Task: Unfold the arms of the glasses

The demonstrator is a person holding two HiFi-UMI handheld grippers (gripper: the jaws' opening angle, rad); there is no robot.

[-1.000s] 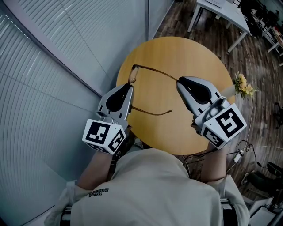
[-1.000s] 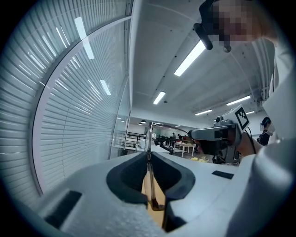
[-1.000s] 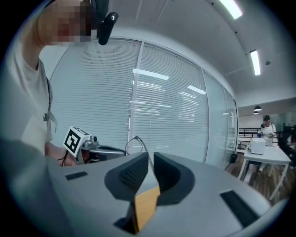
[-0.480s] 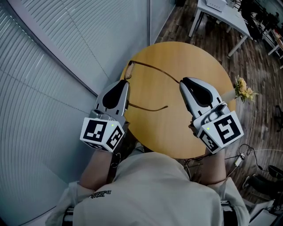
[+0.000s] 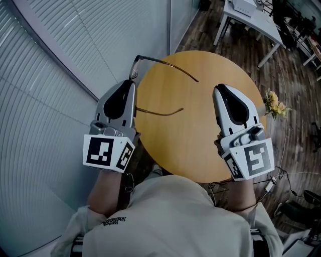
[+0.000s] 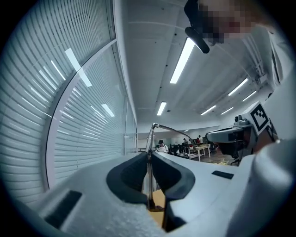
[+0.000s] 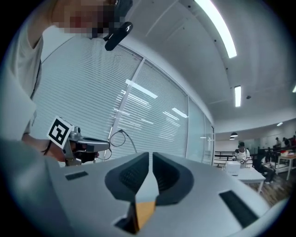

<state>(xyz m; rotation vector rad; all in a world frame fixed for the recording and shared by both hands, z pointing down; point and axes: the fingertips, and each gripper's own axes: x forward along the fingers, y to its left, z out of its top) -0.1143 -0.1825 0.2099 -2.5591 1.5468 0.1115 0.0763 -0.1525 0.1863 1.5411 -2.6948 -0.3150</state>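
Thin wire-framed glasses point(image 5: 134, 74) hang above the left edge of the round wooden table point(image 5: 200, 145). My left gripper point(image 5: 130, 83) is shut on the front of the frame; in the left gripper view the rim point(image 6: 148, 141) runs up between the jaws of the left gripper point(image 6: 149, 156). One arm point(image 5: 168, 64) stretches out to the right, its tip free in the air. The other arm point(image 5: 159, 112) curves out lower, over the table. My right gripper point(image 5: 222, 88) is apart from the glasses, to the right of the free tip. In the right gripper view the right gripper point(image 7: 150, 156) is shut with nothing in it.
A wall of horizontal blinds point(image 5: 60, 60) runs close along the left. A small bunch of yellow flowers point(image 5: 274, 102) sits at the table's right edge. A white desk point(image 5: 251, 15) stands further off on the wooden floor. Cables point(image 5: 278, 168) lie at the lower right.
Both grippers have lifted. The left one carried the glasses up and to the left. The tip of the upper arm, earlier at the right gripper's jaws, now stands clear of them.
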